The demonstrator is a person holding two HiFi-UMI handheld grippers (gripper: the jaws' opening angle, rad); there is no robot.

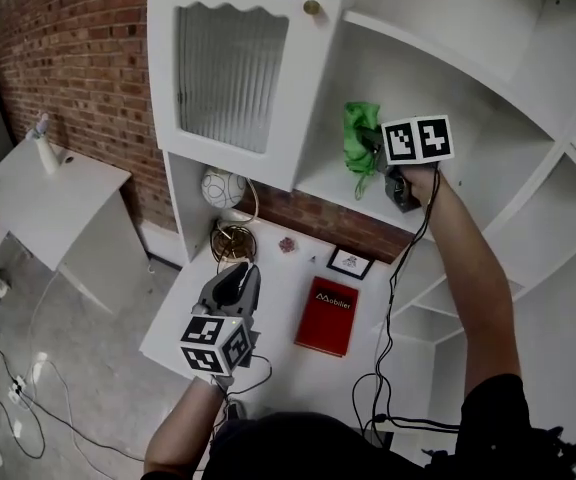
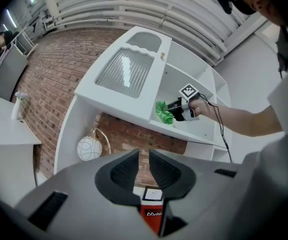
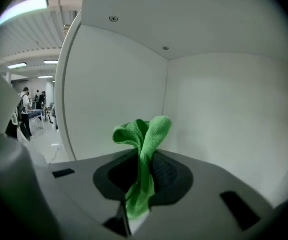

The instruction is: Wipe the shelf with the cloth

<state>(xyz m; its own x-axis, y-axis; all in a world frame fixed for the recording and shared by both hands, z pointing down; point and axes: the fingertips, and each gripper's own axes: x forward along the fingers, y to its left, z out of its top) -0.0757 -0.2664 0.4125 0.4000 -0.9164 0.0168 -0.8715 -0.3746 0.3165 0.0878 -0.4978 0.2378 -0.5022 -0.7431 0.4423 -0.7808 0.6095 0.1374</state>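
Observation:
A green cloth [image 1: 359, 133] hangs bunched in the jaws of my right gripper [image 1: 370, 154], which is shut on it inside the open compartment of the white shelf unit. The cloth is just above the shelf board [image 1: 330, 190]. In the right gripper view the cloth [image 3: 143, 149] sticks up between the pads, with the compartment's white back wall [image 3: 224, 119] behind. My left gripper [image 1: 240, 272] is held low over the white desk, far from the cloth, jaws closed with nothing in them. From the left gripper view [image 2: 144, 168] I see the cloth [image 2: 163, 112] and the right gripper [image 2: 178, 108] up on the shelf.
The cabinet door [image 1: 236, 63] with ribbed glass stands open left of the compartment. On the desk lie a red book [image 1: 328, 315], a small framed picture [image 1: 350, 262], a white ball lamp [image 1: 223, 189] and a gold ring ornament [image 1: 233, 240]. A white table [image 1: 48, 203] stands at far left.

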